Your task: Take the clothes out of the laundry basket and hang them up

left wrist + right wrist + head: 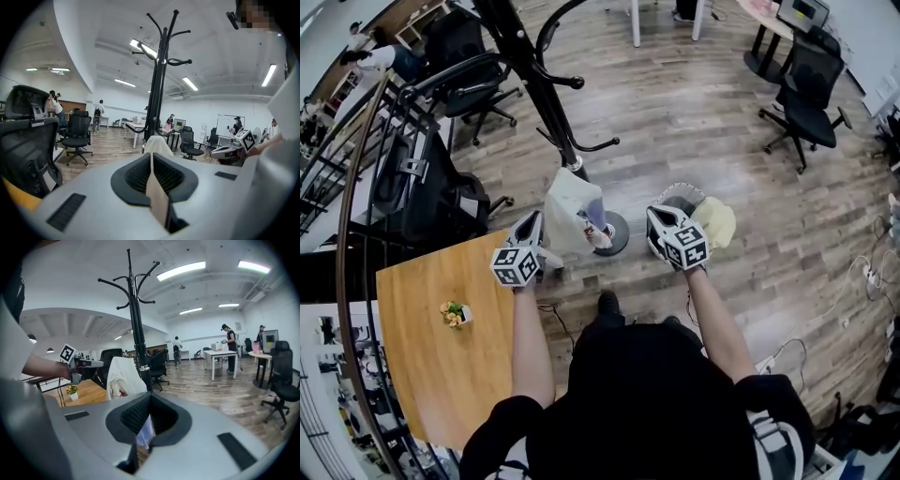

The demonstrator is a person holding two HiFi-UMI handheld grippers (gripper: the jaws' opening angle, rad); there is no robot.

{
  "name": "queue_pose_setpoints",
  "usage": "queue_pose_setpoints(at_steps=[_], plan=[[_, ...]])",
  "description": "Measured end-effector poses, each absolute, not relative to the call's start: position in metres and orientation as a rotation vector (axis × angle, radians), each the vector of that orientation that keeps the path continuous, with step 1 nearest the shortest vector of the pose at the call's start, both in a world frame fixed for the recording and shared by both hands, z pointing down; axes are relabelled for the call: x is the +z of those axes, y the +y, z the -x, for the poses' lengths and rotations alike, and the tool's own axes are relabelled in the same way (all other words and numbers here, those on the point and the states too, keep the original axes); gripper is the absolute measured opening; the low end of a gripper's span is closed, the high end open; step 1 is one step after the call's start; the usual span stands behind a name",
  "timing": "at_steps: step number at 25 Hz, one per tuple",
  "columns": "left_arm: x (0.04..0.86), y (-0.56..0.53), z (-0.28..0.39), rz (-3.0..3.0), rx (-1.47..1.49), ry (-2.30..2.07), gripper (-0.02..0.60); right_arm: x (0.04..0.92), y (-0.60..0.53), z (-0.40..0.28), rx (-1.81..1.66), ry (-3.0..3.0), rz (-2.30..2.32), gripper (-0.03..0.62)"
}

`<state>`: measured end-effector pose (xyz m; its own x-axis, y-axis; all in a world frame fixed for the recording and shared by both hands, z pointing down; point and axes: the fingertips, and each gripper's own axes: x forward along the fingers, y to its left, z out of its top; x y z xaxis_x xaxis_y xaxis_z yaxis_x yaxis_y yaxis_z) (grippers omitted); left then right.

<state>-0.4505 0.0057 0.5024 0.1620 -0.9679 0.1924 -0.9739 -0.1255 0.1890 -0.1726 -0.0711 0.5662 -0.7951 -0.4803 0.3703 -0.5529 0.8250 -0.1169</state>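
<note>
**A:** What do the containers hold?

**B:** I see the laundry basket right of centre in the head view. A pale yellow cloth lies at its right rim. At the lower left, on the wooden table, a small pot holds a little plant.

**A:** Any writing?

**B:** Only the black and white squares on the marker cube of each gripper. The whiteboard, far off in the left gripper view, is too small to read.

**A:** And the garment?

**B:** The white garment hangs in the middle of the head view, against the pole of the coat rack. Its long axis is vertical. My left gripper is clamped on its thin edge. My right gripper has its jaws together on nothing, near the basket.
</note>
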Motion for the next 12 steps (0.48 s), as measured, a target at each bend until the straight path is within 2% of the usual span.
queue_pose_setpoints(at_steps=[12], plan=[[0.508, 0.023, 0.329, -2.187, 0.059, -1.853, 0.035, 0.571, -0.054, 0.055, 0.321, -2.666, -0.809, 0.008]])
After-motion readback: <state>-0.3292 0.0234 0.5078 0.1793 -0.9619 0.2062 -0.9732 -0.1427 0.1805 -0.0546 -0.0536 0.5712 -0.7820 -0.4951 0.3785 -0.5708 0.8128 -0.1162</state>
